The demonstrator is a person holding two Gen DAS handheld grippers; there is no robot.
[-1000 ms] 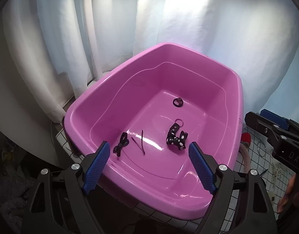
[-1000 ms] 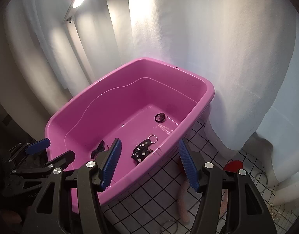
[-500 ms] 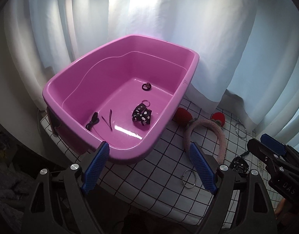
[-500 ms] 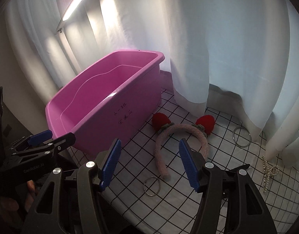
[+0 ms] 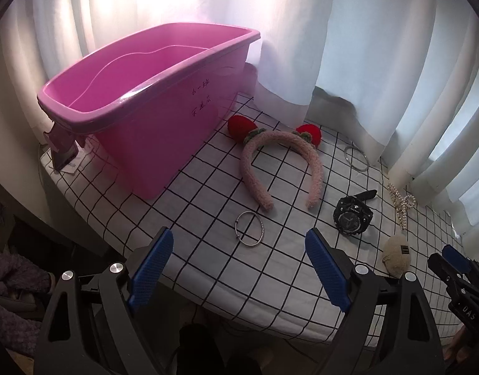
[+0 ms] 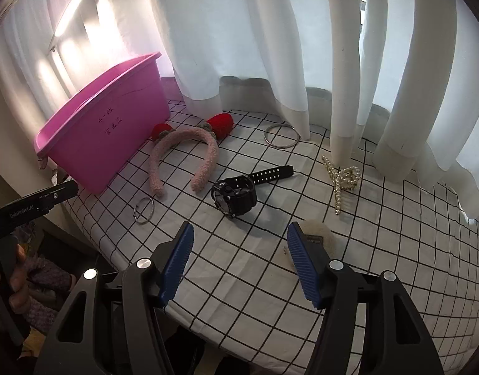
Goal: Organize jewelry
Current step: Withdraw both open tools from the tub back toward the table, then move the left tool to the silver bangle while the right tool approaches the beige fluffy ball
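On the checked cloth lie a pink headband with red strawberries [image 5: 258, 184] [image 6: 208, 159], a small silver bracelet [image 5: 262, 228] [image 6: 152, 207], a black watch [image 5: 350, 217] [image 6: 234, 195], a large bangle [image 5: 346, 156] [image 6: 266, 137], a pearl hair claw [image 5: 401, 203] [image 6: 342, 181] and a cream fluffy clip [image 5: 395, 254] [image 6: 320, 231]. The pink tub [image 5: 152, 115] [image 6: 108, 143] stands at the left. My left gripper [image 5: 238, 234] hovers near the bracelet, jaws opening, nothing between them. My right gripper [image 6: 241, 228] is open and empty, just short of the watch.
White curtains hang along the back and right of the table. The table's front edge runs just under both grippers, with a dark drop below. A person's hand [image 6: 8, 284] holds the left gripper's handle at the left edge.
Both grippers have swung right, away from above the tub and out over the cloth, and sunk a little. The tub's inside has passed from sight; the jewelry on the cloth has come into view.
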